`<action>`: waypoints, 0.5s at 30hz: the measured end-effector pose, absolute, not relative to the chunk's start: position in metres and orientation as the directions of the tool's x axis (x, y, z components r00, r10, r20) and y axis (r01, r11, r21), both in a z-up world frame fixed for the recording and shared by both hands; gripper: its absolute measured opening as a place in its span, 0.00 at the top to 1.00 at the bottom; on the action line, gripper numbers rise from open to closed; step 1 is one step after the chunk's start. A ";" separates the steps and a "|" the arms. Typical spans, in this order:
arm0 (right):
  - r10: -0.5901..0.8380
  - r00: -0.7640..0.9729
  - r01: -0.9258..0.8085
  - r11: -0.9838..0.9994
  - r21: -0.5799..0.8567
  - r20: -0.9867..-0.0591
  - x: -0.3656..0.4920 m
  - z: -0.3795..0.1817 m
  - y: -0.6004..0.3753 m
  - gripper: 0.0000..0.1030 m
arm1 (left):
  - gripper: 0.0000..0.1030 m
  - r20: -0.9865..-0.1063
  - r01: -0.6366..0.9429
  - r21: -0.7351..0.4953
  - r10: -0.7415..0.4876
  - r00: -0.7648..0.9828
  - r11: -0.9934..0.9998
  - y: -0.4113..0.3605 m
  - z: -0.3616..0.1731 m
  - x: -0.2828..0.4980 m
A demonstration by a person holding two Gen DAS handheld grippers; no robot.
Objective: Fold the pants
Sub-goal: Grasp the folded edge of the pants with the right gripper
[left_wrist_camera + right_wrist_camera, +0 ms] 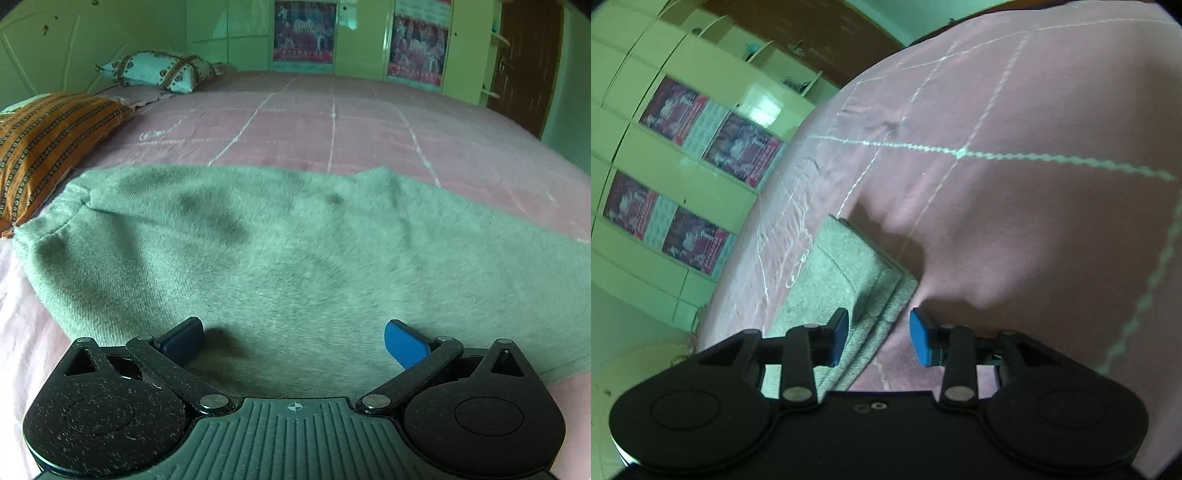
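Note:
The grey-green fleecy pants (288,240) lie flat across the pink bedspread (332,125), filling the middle of the left wrist view. My left gripper (293,328) hovers over their near part, its blue pads spread wide with only flat cloth under the gap. In the right wrist view a folded end of the pants (846,273) with a stitched hem runs up from the jaws. My right gripper (880,325) stands partly open over that hem edge. The cloth lies between the pads, and they do not press on it.
An orange striped pillow (48,144) lies left of the pants and a white patterned pillow (159,70) sits farther back. A pale wardrobe with posters (304,31) and a brown door (524,62) stand beyond the bed. Bedspread (1034,147) extends past the hem.

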State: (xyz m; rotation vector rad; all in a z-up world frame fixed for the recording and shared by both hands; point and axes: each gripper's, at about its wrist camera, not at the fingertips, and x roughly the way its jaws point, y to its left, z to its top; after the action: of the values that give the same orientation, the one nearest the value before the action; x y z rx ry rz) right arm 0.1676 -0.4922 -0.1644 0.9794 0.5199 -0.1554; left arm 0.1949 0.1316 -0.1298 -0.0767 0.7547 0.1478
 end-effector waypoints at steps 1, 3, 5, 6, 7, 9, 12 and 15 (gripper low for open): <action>0.110 0.867 0.341 0.580 0.740 -0.486 0.170 -0.165 -0.491 0.77 | 0.00 -0.675 -0.163 -0.025 0.103 0.731 0.986 0.127 -0.127 0.190; 0.086 0.859 0.350 0.619 0.703 -0.504 0.170 -0.163 -0.487 0.90 | 0.00 -0.669 -0.145 -0.043 0.080 0.739 0.988 0.117 -0.122 0.185; 0.066 0.884 0.324 0.627 0.708 -0.463 0.163 -0.155 -0.483 0.91 | 0.00 -0.661 -0.125 -0.046 0.064 0.747 0.991 0.100 -0.119 0.180; 0.052 0.883 0.326 0.647 0.689 -0.466 0.162 -0.155 -0.480 0.91 | 0.00 -0.657 -0.116 -0.058 0.049 0.752 0.992 0.091 -0.119 0.179; 0.047 0.866 0.347 0.660 0.666 -0.498 0.165 -0.159 -0.478 0.91 | 0.00 -0.670 -0.105 -0.072 0.030 0.741 0.992 0.080 -0.124 0.181; 0.054 0.860 0.354 0.654 0.669 -0.508 0.167 -0.164 -0.479 0.92 | 0.00 -0.734 -0.108 -0.034 0.048 0.678 0.994 0.056 -0.136 0.192; 0.067 0.875 0.339 0.622 0.706 -0.479 0.160 -0.157 -0.485 0.84 | 0.00 -0.658 -0.096 -0.114 -0.003 0.753 0.989 0.018 -0.115 0.186; 0.051 0.892 0.321 0.629 0.708 -0.449 0.154 -0.150 -0.490 0.80 | 0.00 -0.646 -0.020 -0.155 -0.085 0.759 0.988 -0.034 -0.103 0.192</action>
State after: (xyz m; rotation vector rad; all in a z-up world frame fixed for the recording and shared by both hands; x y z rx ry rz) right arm 0.1543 -0.4898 -0.1503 0.8846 0.4575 -0.1611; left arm 0.1922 -0.0340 -0.1033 -0.1559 0.7094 -0.0355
